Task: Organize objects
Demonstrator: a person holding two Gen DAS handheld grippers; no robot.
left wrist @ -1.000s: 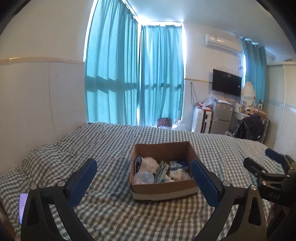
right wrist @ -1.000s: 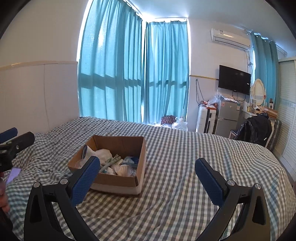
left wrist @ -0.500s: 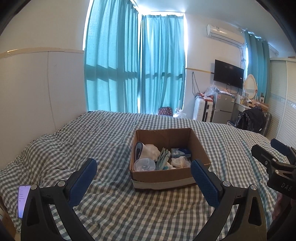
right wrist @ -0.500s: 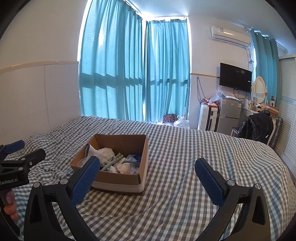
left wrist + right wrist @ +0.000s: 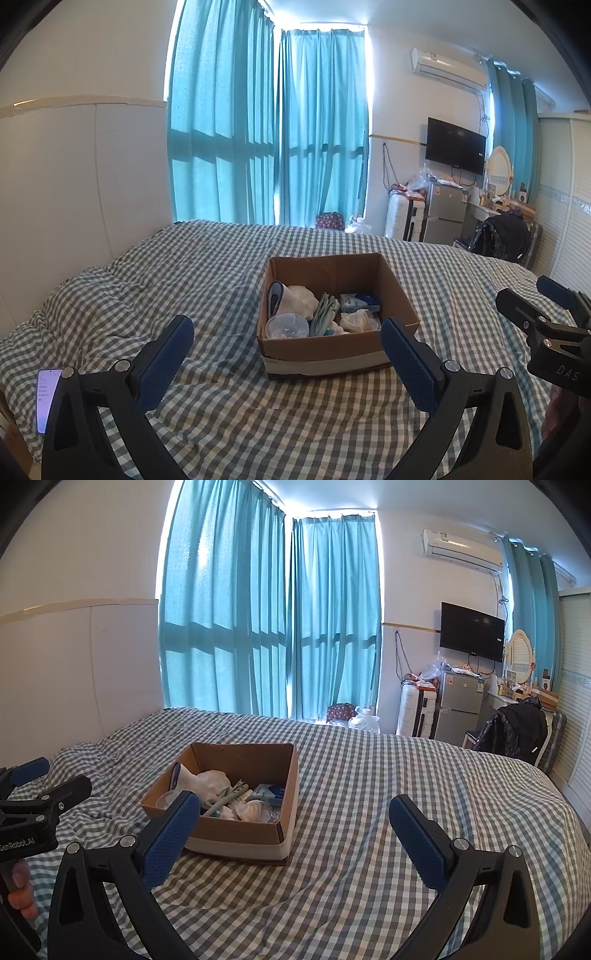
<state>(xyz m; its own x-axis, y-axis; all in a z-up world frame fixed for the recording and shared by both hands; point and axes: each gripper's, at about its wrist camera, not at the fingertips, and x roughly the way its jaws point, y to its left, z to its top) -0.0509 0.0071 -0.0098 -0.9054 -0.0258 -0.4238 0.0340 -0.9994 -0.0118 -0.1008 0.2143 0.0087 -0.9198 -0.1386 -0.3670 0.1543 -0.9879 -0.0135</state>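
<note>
An open cardboard box (image 5: 397, 295) sits on the checked bed (image 5: 221, 266); it also shows in the right wrist view (image 5: 288, 805). Inside lie a clear round lid (image 5: 287, 325), white crumpled bags (image 5: 301, 298), green cloth (image 5: 324, 314) and a blue packet (image 5: 360, 301). My left gripper (image 5: 287, 354) is open and empty, just short of the box's near side. My right gripper (image 5: 294, 829) is open and empty, to the right of the box. Each gripper appears in the other's view, the right one (image 5: 543, 314) and the left one (image 5: 44, 786).
A phone (image 5: 47, 398) with a lit screen lies at the bed's near left edge. Teal curtains (image 5: 269, 140) hang behind the bed. A fridge (image 5: 458, 709), a suitcase (image 5: 410, 714) and a chair with a black jacket (image 5: 513, 731) stand at the far right.
Both views have tilted down a little and moved slightly closer to the box. The left gripper has come further into the right wrist view. Both stay open.
</note>
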